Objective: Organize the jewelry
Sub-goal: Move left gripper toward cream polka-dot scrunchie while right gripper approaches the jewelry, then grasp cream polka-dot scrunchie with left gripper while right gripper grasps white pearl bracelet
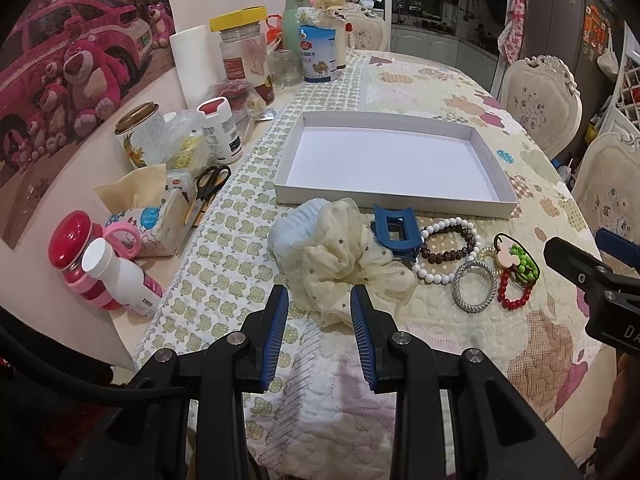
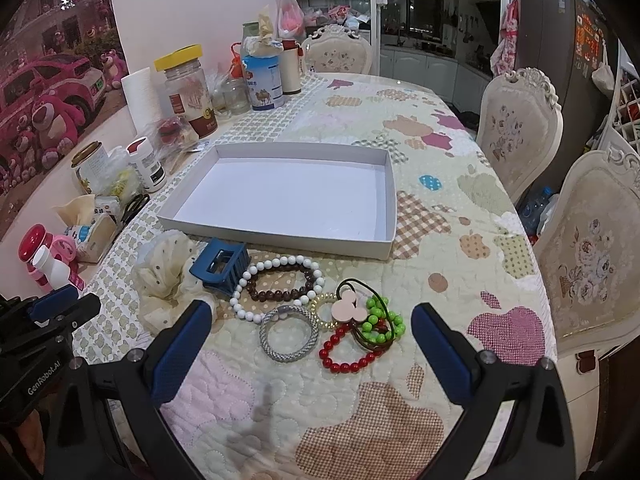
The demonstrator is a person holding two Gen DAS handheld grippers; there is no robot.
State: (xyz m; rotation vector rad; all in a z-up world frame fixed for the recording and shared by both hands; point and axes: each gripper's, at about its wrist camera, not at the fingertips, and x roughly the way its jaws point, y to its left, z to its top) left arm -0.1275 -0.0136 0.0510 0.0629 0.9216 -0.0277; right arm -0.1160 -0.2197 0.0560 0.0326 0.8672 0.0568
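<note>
An empty white box lid (image 1: pixel 496 202) (image 2: pixel 384 250) lies on the quilted table. In front of it lie a cream scrunchie (image 1: pixel 340 260) (image 2: pixel 164 276), a pale blue scrunchie (image 1: pixel 296 224), a blue claw clip (image 1: pixel 394 228) (image 2: pixel 222 268), a white bead bracelet (image 1: pixel 436 278) (image 2: pixel 248 310) around a brown bead bracelet (image 1: pixel 444 256) (image 2: pixel 276 294), a silver bangle (image 1: pixel 474 286) (image 2: pixel 286 334), a red bead bracelet (image 1: pixel 514 300) (image 2: pixel 350 366), a green bead bracelet (image 1: pixel 524 260) (image 2: pixel 380 320) and a pink mouse-head hair tie (image 2: pixel 347 305). My left gripper (image 1: pixel 319 300) is open just before the cream scrunchie. My right gripper (image 2: pixel 310 322) is open wide, before the bracelets.
Jars, bottles, a paper roll (image 1: pixel 192 60), scissors (image 1: pixel 210 184) and a tissue pack (image 1: pixel 156 224) crowd the table's left side. Cream chairs (image 2: pixel 516 128) stand along the right edge.
</note>
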